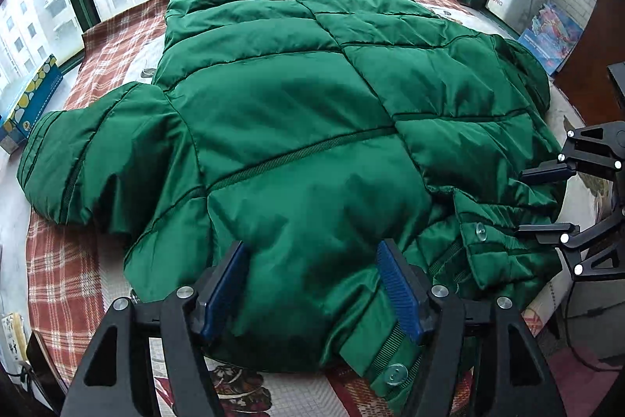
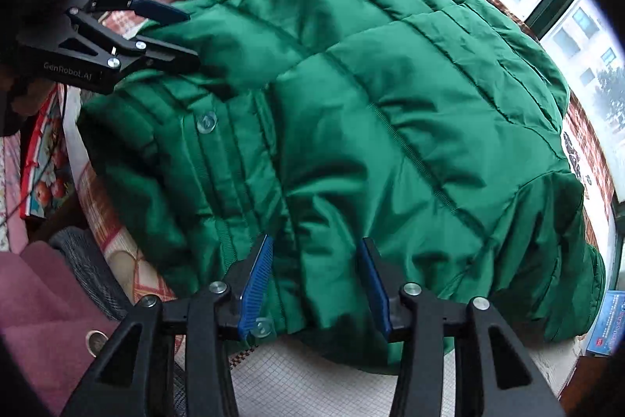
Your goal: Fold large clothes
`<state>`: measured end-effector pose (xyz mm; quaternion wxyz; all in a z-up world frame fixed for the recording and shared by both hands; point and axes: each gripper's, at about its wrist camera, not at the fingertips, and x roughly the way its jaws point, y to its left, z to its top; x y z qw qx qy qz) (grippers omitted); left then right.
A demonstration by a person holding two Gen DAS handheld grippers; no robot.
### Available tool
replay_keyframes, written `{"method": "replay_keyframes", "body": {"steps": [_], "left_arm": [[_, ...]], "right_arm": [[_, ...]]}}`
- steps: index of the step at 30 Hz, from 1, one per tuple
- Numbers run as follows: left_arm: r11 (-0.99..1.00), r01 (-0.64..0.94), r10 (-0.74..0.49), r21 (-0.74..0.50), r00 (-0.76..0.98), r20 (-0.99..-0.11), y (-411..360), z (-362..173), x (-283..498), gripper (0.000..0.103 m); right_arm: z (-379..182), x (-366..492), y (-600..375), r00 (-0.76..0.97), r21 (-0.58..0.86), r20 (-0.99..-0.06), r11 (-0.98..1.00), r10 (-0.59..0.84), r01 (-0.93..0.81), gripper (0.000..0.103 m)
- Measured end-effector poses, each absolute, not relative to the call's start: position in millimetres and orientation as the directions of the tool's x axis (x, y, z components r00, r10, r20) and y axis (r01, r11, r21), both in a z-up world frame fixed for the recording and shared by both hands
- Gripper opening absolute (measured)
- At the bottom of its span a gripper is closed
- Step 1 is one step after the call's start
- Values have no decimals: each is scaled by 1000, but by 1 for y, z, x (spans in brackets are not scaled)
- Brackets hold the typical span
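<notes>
Plaid-covered table bears green jacket, edges between both grippers' spread fingers.

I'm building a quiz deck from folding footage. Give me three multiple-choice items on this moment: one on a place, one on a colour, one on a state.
1. Where does the jacket lie?
A. on a plaid cloth
B. on a hanger
C. in a basket

2. What colour are the pads on the fingers?
A. red
B. blue
C. yellow

3. How does the left gripper stand?
A. shut with nothing in it
B. out of view
C. open astride the jacket's edge

Answers: 1 A, plaid shows around the jacket. 2 B, both wrist views show blue pads. 3 C, green fabric fills the wide gap between its fingers.
</notes>
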<state>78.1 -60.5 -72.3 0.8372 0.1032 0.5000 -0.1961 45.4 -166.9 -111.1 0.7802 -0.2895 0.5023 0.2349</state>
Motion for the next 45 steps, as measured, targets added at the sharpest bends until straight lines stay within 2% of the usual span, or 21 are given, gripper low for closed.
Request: {"method": "replay_keyframes", "body": {"steps": [1, 4, 8, 11, 14, 20, 23, 29, 34, 35, 36, 38, 42, 44, 45], "left_arm": [[898, 441, -224, -9, 438, -871, -62, -75, 70, 72], [888, 460, -227, -8, 423, -877, -60, -71, 60, 72], [908, 411, -264, -76, 423, -867, -47, -50, 65, 72], [921, 373, -284, -110, 452, -846, -42, -28, 72, 72], [928, 344, -300, -141, 470, -830, -46, -13, 77, 72], [905, 370, -366, -209, 427, -827, -79, -4, 88, 72], [889, 396, -392, -231, 394, -831, -104, -6, 93, 72], [874, 422, -403, -243, 347, -847, -143, -15, 104, 72], [861, 440, -410, -254, 307, -859, -169, -22, 114, 72], [859, 444, -412, -256, 302, -860, -174, -23, 117, 72], [857, 448, -412, -255, 298, -861, -179, -22, 120, 72], [852, 465, -405, -239, 300, -863, -191, -22, 125, 72], [832, 517, -395, -200, 299, -869, -217, -21, 135, 72], [819, 545, -392, -179, 304, -868, -231, -23, 139, 72], [814, 555, -391, -170, 307, -868, -238, -26, 142, 72]], "right_arm": [[-107, 41, -169, 399, -222, -913, 713, 88, -665, 50], [-81, 43, -198, 371, -83, -909, 789, 190, -608, 50], [-53, 60, -282, 413, 113, -865, 912, 286, -394, 50], [-54, 69, -364, 463, 252, -840, 959, 283, -128, 56], [-65, 74, -445, 504, 394, -816, 910, 284, 125, 56], [-91, 88, -553, 561, 454, -809, 794, 176, 404, 56], [-110, 95, -592, 605, 570, -763, 678, 227, 465, 56], [-130, 112, -613, 660, 671, -695, 589, 285, 451, 56], [-132, 138, -611, 665, 652, -697, 623, 269, 433, 56], [-130, 141, -611, 666, 635, -704, 638, 246, 435, 45], [-128, 144, -612, 663, 618, -714, 648, 226, 445, 28], [-113, 148, -616, 670, 605, -713, 662, 204, 443, 19], [-46, 139, -619, 757, 465, -654, 799, 18, 382, 17], [-42, 138, -625, 757, 459, -653, 809, 26, 368, 17], [-51, 141, -627, 732, 439, -681, 811, 20, 386, 17]]}}
